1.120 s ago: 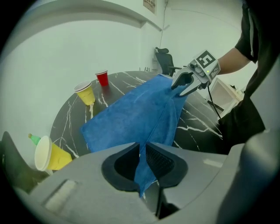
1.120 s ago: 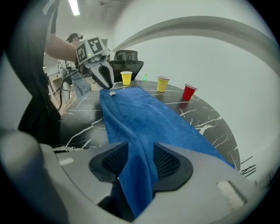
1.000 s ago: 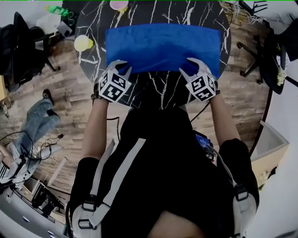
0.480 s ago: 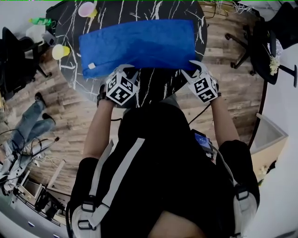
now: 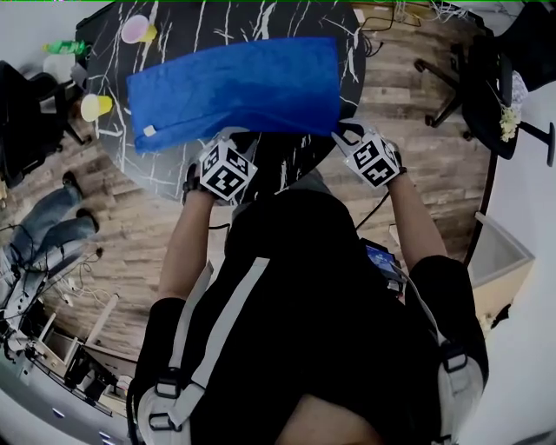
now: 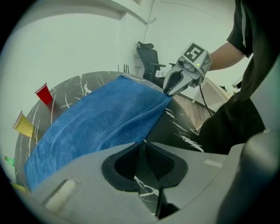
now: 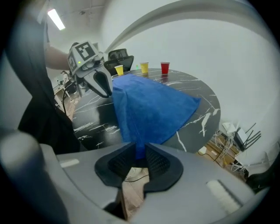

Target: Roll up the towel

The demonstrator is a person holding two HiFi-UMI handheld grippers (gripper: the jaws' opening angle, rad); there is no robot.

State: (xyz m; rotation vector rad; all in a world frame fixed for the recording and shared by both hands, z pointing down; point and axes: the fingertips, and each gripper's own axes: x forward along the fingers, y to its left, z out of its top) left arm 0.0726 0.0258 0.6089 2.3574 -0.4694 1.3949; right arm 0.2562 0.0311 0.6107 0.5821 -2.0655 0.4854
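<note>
Can't see the table's [image 5: 287,167] near rim under the torso [image 5: 304,304], nor its far rim past the top edge. Lose the towel's [image 5: 234,87] near corners behind the left gripper [image 5: 231,141] and right gripper [image 5: 346,136]. Can't read the white tag [image 5: 149,131] on the towel's left end: too small. See only legs [image 5: 48,224] on the floor [image 5: 130,248] at left, cut by the frame edge.

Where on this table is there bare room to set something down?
Bare marble lies between the towel and the far rim of the table, and beside the towel's near-left corner. The left rim is crowded with cups.
</note>
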